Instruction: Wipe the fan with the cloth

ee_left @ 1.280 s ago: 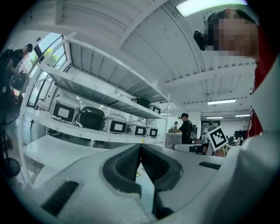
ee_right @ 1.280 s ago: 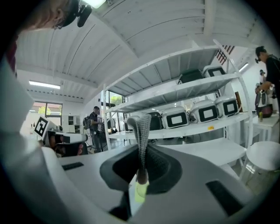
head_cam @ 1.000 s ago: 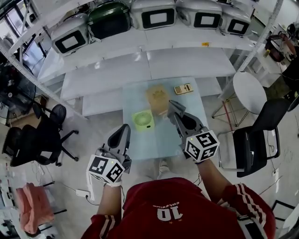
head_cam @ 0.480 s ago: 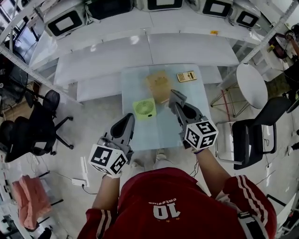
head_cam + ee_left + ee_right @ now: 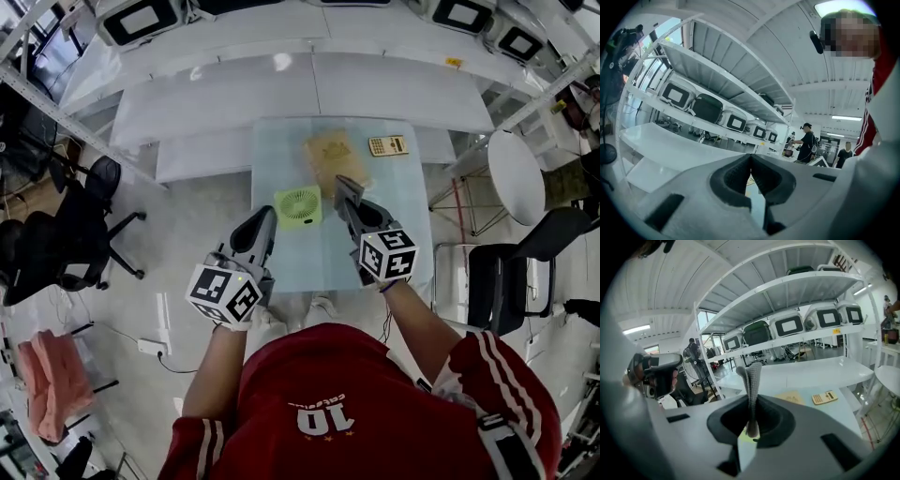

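White shelves are seen behind the glass tabletop, on which the green fan is placed. The left gripper is closed, with nothing between its jaws. The grey cloth is pinched by the right gripper. It should be lowered and drawn gently over the grille.

Red jersey, white-striped sleeves

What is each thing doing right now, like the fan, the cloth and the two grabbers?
left gripper: jaws shut, empty.
right gripper: jaws shut on the cloth.
cloth: pinched, sticking up past the jaws.
fan: on the table, untouched.
calculator: lying flat on the table.
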Tool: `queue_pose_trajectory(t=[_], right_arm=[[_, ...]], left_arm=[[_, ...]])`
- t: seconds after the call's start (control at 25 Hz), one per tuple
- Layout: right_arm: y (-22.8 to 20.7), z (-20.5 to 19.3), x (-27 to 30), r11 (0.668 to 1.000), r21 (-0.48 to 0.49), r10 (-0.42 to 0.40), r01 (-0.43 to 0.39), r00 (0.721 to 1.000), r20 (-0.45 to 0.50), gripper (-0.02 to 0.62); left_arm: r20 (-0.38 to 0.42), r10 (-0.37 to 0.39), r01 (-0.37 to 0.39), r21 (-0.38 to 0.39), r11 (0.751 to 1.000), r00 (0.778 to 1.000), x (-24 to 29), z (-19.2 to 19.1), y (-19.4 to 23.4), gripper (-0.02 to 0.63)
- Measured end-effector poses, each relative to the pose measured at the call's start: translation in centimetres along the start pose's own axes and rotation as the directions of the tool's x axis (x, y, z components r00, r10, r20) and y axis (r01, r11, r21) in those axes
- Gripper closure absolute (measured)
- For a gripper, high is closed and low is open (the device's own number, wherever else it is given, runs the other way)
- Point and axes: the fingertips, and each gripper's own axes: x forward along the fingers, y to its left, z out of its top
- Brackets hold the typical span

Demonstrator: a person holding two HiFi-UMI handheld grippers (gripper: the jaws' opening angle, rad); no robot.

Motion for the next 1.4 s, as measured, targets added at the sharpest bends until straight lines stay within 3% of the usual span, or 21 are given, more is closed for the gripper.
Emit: queue_pose_trajectory(t=[0.12,0.32,0.48,0.76,1.4], right_arm=[[-0.2,-1.7,1.6,1.000,-0.001,-0.005,0.005,0.999,-0.033,0.574],[-0.8,-3.4,4.0,1.000,0.006,-0.015,0.016,0.998,-0.066,0.574],[-1.6,-4.5,6.0,1.000,0.008,-0.026,0.027,0.996,-0.088,0.574],[-3.3,-7.2,8.5,0.998,0.026,-0.050,0.054,0.989,-0.142,0.574],[-4.5,-10.9,11.9,0.995,-0.021,-0.098,0.096,0.973,-0.209,0.574]], left_arm=[[-0.029,0.048,-0.047,0.023,0.999,0.998,-0.2,-1.1,1.6,0.603],[-0.043,0.101,-0.103,-0.039,0.994,0.994,-0.1,-2.5,4.3,0.603],[-0.072,0.131,-0.134,-0.033,0.991,0.989,0.8,-4.1,5.7,0.603],[-0.134,0.151,-0.156,-0.022,0.988,0.979,1.8,-7.1,7.0,0.603],[-0.154,0.217,-0.225,-0.031,0.974,0.964,0.3,-8.0,8.5,0.603]])
